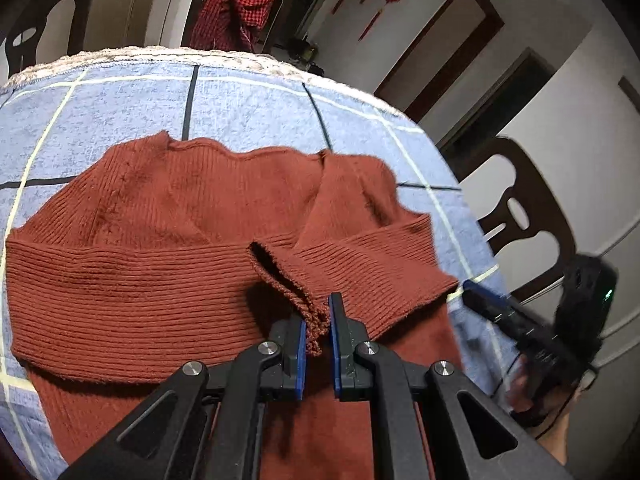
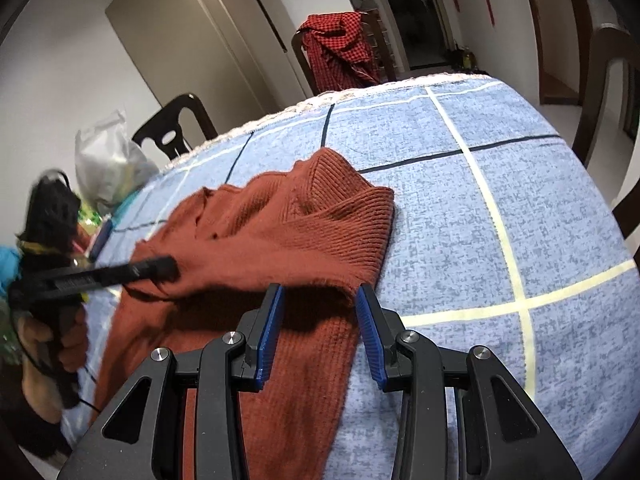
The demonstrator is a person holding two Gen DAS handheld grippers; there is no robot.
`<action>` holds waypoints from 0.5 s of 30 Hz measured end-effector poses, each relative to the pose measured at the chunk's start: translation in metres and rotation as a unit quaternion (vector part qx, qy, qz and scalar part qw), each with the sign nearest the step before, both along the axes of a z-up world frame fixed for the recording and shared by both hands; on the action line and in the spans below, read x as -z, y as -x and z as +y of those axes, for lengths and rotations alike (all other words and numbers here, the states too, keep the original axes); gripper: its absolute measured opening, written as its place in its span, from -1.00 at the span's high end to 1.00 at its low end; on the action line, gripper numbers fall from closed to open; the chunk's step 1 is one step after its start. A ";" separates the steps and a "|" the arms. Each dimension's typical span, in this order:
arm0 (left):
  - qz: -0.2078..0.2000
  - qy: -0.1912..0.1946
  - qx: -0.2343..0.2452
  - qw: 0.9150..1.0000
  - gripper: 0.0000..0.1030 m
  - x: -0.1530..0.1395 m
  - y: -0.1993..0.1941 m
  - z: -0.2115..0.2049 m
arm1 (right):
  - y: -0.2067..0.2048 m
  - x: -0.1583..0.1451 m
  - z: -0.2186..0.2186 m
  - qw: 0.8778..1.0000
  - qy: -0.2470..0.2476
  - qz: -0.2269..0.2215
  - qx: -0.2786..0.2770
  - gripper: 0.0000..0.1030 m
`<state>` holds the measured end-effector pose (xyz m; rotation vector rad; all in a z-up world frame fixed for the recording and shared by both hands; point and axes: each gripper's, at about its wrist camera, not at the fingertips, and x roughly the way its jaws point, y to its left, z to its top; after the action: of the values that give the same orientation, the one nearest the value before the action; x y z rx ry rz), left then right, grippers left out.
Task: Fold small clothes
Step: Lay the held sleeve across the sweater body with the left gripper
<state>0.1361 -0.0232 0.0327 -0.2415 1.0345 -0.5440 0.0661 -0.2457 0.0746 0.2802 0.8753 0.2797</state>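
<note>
A rust-red ribbed sweater (image 1: 160,240) lies spread on the blue checked tablecloth (image 1: 120,112), one sleeve folded across its body. My left gripper (image 1: 318,326) is shut on the sleeve cuff (image 1: 280,276), pinching its frayed edge between the blue pads just above the sweater. Off the right table edge, the right gripper (image 1: 492,312) shows as a blur. In the right wrist view my right gripper (image 2: 320,312) stands open over the sweater (image 2: 300,220), pads apart with only flat fabric below them. The left gripper (image 2: 164,267) reaches in from the left, held by a hand (image 2: 68,344).
A red checked cloth (image 2: 340,44) hangs on a chair at the far side. Dark chairs (image 1: 520,208) stand around the table. A plastic bag (image 2: 108,160) and small items sit at the left table edge. Bare tablecloth (image 2: 480,160) stretches right of the sweater.
</note>
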 end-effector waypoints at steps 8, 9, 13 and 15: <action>0.002 -0.028 -0.003 1.000 0.77 0.010 -0.001 0.003 | -0.011 0.000 0.002 0.999 0.032 0.008 0.031 0.26; 0.000 -0.036 -0.004 0.999 0.77 0.010 0.000 0.001 | -0.013 0.000 0.003 0.999 0.039 0.010 0.034 0.26; -0.001 -0.053 -0.004 0.999 0.58 0.011 0.002 -0.002 | -0.019 -0.001 0.002 0.998 0.051 0.010 0.042 0.26; 0.008 -0.052 -0.007 0.999 0.25 0.012 0.000 -0.001 | -0.023 -0.003 0.002 0.997 0.060 0.007 0.045 0.26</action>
<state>0.1358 -0.0238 0.0211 -0.1615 1.0718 -0.4758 0.0890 -0.2434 0.0780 0.2096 0.8873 0.1404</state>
